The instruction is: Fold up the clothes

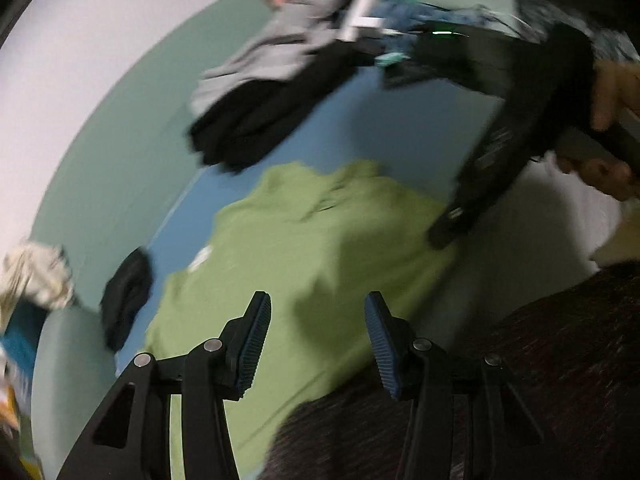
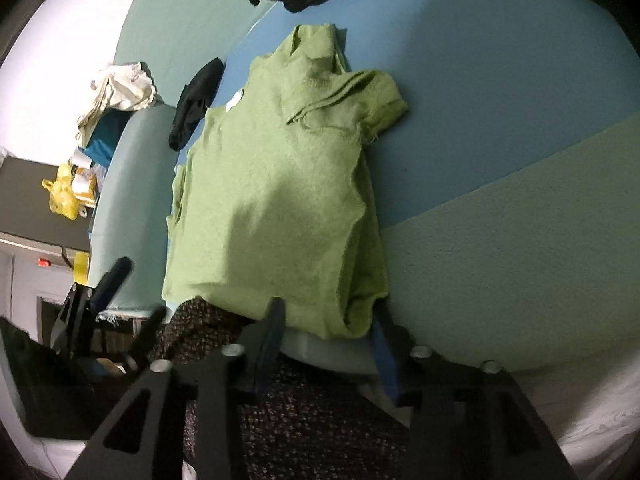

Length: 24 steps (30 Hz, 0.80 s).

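Note:
A green shirt (image 2: 280, 184) lies spread on the blue and teal bed cover (image 2: 500, 80), one sleeve folded across its chest. It also shows, blurred, in the left wrist view (image 1: 304, 240). My left gripper (image 1: 318, 320) is open and empty above the shirt's near part. My right gripper (image 2: 330, 320) is open at the shirt's bottom hem, nothing between its fingers. The right gripper also appears at the right of the left wrist view (image 1: 452, 228), and the left gripper at the lower left of the right wrist view (image 2: 116, 276).
A pile of black, grey and blue clothes (image 1: 280, 92) lies at the far side of the bed. A small black garment (image 2: 196, 100) lies left of the shirt. White cloth (image 2: 120, 88) and a yellow bag (image 2: 64, 196) sit off the bed. A dark patterned fabric (image 2: 320, 420) is in front.

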### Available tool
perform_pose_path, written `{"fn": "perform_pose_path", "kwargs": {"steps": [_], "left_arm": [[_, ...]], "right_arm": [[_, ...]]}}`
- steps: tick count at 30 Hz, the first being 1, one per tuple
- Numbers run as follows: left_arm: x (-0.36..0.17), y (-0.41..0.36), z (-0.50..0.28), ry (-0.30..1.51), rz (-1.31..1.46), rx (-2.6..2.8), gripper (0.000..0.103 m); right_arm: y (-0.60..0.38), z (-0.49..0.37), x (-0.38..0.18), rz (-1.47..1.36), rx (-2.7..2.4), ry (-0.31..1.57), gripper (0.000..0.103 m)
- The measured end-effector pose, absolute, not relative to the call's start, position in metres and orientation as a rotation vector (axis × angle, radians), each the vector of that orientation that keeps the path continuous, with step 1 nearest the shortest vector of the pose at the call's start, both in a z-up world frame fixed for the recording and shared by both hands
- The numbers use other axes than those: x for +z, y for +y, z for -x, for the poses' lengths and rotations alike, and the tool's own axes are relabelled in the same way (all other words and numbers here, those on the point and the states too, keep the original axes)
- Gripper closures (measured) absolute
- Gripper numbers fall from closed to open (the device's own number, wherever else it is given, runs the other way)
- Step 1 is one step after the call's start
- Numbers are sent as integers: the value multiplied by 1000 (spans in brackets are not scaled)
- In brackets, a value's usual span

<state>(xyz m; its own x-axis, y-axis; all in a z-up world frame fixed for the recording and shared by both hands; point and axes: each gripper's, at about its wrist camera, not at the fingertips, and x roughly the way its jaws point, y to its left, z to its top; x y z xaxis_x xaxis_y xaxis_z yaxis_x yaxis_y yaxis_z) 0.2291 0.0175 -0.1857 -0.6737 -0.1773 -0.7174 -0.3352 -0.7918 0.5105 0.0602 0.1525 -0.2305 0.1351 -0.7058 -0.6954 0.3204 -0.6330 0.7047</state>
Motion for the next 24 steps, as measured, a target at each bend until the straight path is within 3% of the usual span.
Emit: {"fn": "perform_pose_path", "kwargs": {"steps": [1,2,5,12,13,14,15,18,19,20,24], "left_arm": [[-187,27,-227,969,1228,2590,52],[-188,33,-225,946,1227,2565,50],[-191,57,-223,953,1178,2515,28],[-214,81,-192,1064,1160,2493,28],[-215,79,-187,1057,1175,2506,30],[-217,77,-181,1049,1190,2519,52],[-219,75,-175,1042,1206,2532,96],[-225,69,-158,1018,1252,2569,100],[-215,59,-153,908,1271,2632,100],[-204,48,-148,786,1287,2695,100],[-146,-30,-144,-29,1204,2938,100]], "right_arm": [[152,-60,-232,-1619,-1606,-384,95],[153,-58,-232,-1617,-1581,-421,97],[159,-53,-217,-1548,-1563,-503,97],[163,-44,-191,-1452,-1499,-573,97],[162,-42,-191,-1453,-1490,-582,97],[161,-41,-192,-1455,-1482,-588,97],[161,-40,-192,-1456,-1483,-588,97],[171,-34,-195,-1471,-1555,-593,86],[180,-30,-198,-1479,-1596,-626,65],[189,-25,-200,-1487,-1637,-658,51],[203,-17,-212,-1568,-1716,-611,52]]}}
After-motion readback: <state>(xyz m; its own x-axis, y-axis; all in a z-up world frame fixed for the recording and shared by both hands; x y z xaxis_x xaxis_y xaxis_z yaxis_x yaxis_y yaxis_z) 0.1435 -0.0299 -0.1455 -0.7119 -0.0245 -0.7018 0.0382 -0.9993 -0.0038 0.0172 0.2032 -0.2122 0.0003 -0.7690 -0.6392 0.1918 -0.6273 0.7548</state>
